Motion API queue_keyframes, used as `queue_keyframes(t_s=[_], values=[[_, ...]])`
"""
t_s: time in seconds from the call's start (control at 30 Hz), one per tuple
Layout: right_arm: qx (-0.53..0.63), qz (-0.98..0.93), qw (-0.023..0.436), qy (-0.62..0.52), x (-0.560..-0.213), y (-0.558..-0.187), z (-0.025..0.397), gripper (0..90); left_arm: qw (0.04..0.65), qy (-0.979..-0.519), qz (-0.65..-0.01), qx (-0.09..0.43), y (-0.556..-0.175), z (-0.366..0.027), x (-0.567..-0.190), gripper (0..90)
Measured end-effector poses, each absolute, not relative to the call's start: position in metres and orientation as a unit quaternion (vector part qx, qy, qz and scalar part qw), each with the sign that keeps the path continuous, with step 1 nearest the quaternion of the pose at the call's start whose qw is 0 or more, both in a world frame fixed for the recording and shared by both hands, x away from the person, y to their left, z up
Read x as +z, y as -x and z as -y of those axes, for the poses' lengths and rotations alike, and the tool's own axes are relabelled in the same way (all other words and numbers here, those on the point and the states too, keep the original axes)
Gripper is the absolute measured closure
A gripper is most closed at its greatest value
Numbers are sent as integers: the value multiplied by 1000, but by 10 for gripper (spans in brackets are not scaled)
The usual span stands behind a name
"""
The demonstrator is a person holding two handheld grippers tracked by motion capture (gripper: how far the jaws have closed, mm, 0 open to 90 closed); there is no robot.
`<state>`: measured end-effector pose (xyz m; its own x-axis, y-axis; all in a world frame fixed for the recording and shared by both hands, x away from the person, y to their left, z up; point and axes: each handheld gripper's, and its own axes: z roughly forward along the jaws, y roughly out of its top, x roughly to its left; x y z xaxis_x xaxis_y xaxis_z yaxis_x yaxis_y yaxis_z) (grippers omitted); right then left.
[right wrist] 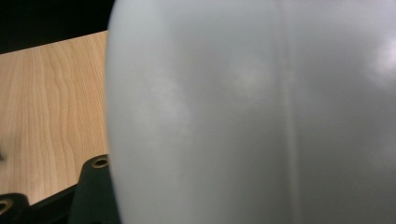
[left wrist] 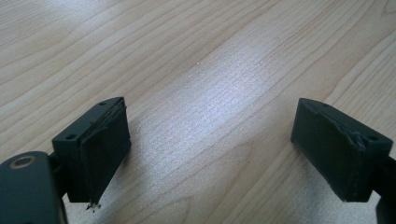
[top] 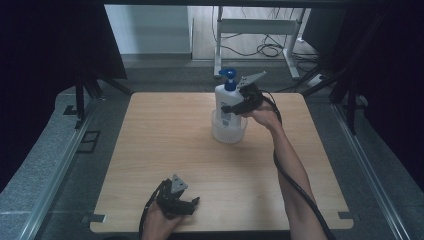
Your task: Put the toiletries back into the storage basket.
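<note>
Bottle [top: 224, 102] in our right gripper [top: 234, 107]: white, blue pump top, standing upright in a white perforated cup [top: 229, 131] towards the table's [top: 165, 145] far side. We've got the jaws clamped on its body, which looms pale right up against the right gripper view. Our left gripper [top: 192, 204] rests at the near edge, jaws spread wide over bare wood.

No readable text anywhere.
Pump bottle [top: 226, 102] near the table's [top: 165, 150] far edge carries a front label with dark print, too small and blurred to read; no brand, number or sign legible on it in the right gripper view either.
</note>
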<state>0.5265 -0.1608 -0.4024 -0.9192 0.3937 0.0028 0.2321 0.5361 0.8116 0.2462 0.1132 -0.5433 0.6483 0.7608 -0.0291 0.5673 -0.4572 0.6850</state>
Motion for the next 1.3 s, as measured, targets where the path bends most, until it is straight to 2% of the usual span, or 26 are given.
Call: queue_keyframes(t_s=[1.03, 1.3], values=[[453, -868, 79, -186, -434, -529, 167, 364, 342, -840, -396, 142, -246, -113, -543, 111], [463, -863, 78, -186, -433, -526, 169, 294, 341, -841, -396, 142, -246, -113, -543, 111]])
